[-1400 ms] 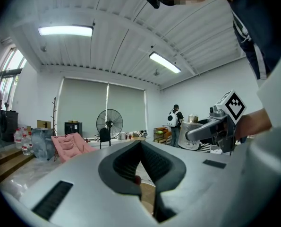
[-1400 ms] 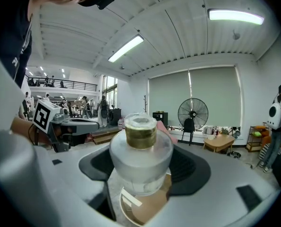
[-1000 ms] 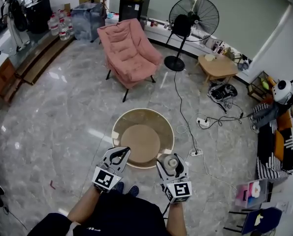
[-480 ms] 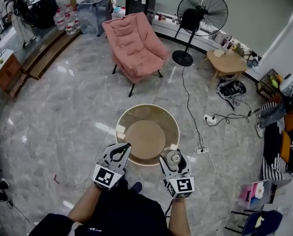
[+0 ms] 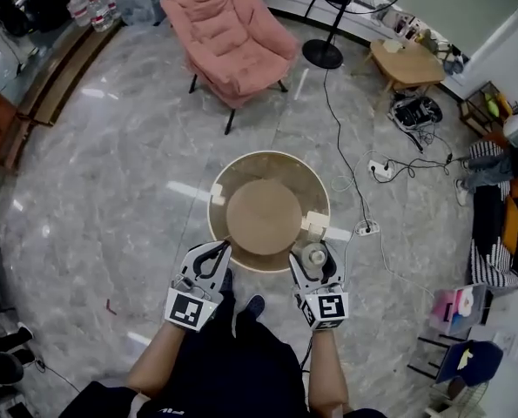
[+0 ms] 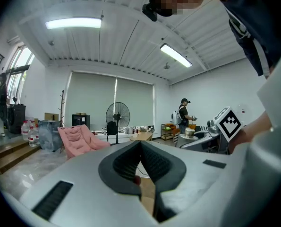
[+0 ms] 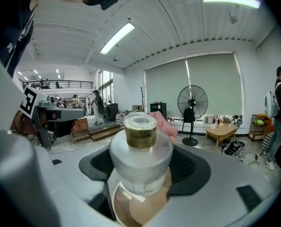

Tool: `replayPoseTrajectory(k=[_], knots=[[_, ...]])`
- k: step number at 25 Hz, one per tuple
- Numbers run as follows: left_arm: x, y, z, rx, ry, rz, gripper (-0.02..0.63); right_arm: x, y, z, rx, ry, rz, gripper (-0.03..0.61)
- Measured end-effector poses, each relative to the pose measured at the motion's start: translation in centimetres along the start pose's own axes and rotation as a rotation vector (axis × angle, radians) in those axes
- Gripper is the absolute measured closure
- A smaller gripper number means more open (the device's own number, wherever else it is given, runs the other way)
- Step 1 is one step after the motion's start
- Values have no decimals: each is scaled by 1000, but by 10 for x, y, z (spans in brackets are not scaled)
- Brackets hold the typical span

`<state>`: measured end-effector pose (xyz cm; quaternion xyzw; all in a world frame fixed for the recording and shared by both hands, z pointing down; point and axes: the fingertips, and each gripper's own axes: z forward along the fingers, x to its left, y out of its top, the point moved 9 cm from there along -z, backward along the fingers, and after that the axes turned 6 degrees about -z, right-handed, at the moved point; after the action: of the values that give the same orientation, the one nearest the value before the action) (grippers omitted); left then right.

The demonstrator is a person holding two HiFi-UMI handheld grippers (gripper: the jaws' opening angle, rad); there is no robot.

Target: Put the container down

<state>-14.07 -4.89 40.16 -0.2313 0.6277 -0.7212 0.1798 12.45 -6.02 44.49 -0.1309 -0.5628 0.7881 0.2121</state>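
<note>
Holds container [image 7: 140, 150] pinched upright in right hand-held gripper [image 5: 312, 252] over near rim of surface [image 5: 267, 212], left hand-held gripper [image 5: 217, 249] pressed together on nothing; risks toppling it off the edge if released this close.

Round glass table [image 5: 228, 177] on marble floor [image 5: 111, 190], w/ pink armchair [image 5: 228, 33] nearby.

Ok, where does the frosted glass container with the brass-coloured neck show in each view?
Head view: the frosted glass container sits lower centre-right, between the right gripper's jaws.
Left gripper view: small, mid-right, held up by the right gripper.
Right gripper view: dead centre, clamped in the jaws.
Shared landmark: the pink armchair.
</note>
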Motion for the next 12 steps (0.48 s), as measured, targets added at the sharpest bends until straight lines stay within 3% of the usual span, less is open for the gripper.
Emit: replayPoseTrajectory(k=[5,12], knots=[[27,-33,9,64,-160,151,589,8,-35,45,-4,-20,-55,247],[47,-87,26,94,-26,-33,589,2,-102,97,24,10,-41,247]])
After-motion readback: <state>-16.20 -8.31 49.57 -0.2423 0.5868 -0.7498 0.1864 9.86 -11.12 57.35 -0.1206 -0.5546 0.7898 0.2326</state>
